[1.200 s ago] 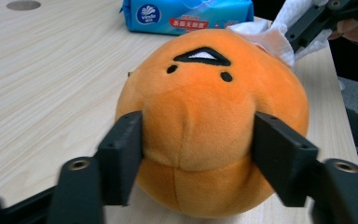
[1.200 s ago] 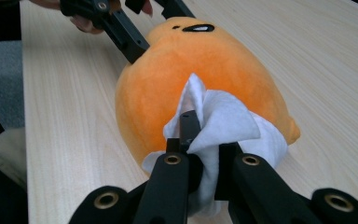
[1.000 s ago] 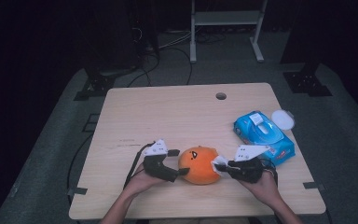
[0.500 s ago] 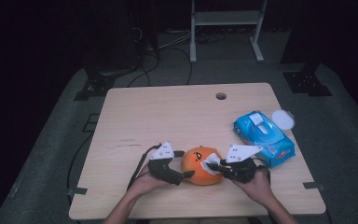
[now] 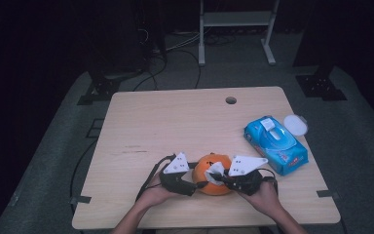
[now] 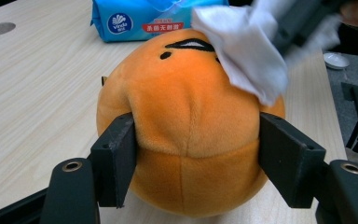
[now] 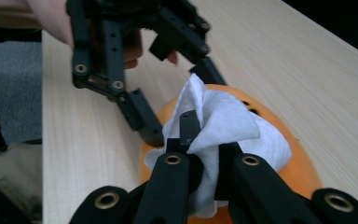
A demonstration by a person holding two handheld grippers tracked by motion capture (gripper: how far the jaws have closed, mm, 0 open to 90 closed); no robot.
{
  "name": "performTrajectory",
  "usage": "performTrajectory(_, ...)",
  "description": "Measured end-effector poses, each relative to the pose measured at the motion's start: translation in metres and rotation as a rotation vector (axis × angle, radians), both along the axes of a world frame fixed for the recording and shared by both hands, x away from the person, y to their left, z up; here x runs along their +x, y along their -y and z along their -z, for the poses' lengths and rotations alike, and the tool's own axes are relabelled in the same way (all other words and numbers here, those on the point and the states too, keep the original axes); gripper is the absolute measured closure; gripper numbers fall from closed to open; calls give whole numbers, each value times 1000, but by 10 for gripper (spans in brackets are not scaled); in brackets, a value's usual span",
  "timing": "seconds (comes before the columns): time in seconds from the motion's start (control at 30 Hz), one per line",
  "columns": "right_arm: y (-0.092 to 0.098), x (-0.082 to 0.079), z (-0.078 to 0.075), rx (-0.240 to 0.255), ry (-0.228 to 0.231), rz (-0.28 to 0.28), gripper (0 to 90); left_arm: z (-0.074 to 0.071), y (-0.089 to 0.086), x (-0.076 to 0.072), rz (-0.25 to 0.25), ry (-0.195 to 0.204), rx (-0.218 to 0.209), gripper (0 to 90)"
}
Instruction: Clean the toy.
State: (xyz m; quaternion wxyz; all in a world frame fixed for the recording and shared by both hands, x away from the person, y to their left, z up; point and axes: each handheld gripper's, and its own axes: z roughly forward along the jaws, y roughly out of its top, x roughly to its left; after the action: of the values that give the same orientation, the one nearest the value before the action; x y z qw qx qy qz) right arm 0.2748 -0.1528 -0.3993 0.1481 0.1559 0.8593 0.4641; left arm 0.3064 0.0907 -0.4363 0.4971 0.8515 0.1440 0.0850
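My left gripper (image 6: 196, 154), jaws just closing, squeezes the round orange plush toy (image 6: 191, 135); my right gripper (image 7: 200, 140) pinches a white wipe (image 7: 223, 126) against it. The blue wipe pack (image 5: 275, 144) lies nearby, flap open.

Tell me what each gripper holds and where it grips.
The left gripper clamps the orange plush ball across its lower sides. The right gripper pinches a bunched white tissue against the ball's top.
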Motion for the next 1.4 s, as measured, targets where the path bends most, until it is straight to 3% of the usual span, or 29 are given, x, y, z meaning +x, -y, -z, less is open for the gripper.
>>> performTrajectory(0.07,7,4,-1,6,7,40,865,1,-1,1,-1,-9,-3,327)
performTrajectory(0.13,16,8,-2,-20,25,83,865,2,-2,3,-15,-31,-11,300)
performTrajectory(0.23,29,16,6,1,-45,98,865,4,-2,6,-36,-87,-53,174)
performTrajectory(0.33,28,12,9,7,-63,78,864,4,-1,7,-38,-105,-65,182)
performTrajectory(0.47,15,2,5,-2,-39,36,864,0,2,1,-36,-48,-47,310)
performTrajectory(0.57,0,-5,-1,-7,-10,-5,865,-4,10,-9,3,44,1,334)
performTrajectory(0.6,-5,-7,-5,-13,17,-14,865,-4,10,-9,3,44,1,341)
performTrajectory(0.63,-7,-7,-6,-10,26,-11,866,-4,13,-13,20,77,20,344)
performTrajectory(0.7,-5,-4,-10,1,37,12,866,-4,15,-16,36,101,31,346)
performTrajectory(0.77,1,1,-11,6,28,43,865,-3,14,-16,41,103,34,346)
performTrajectory(0.83,11,7,-8,0,14,80,865,-2,12,-13,35,76,19,327)
performTrajectory(0.9,17,10,-4,3,-15,91,865,-1,10,-8,4,20,-8,248)
performTrajectory(1.0,20,6,0,1,-35,79,865,0,8,-2,-28,-89,-71,149)
performTrajectory(1.03,19,3,0,0,-35,71,865,0,9,-2,-25,-96,-66,158)
performTrajectory(1.17,9,-8,-3,-11,-27,27,865,0,12,-7,-10,-37,-36,262)
performTrajectory(1.27,-7,-12,-5,-39,-3,-7,865,-3,17,-16,13,54,16,307)
performTrajectory(1.4,-13,-8,-11,-45,49,26,866,-3,19,-21,40,90,30,331)
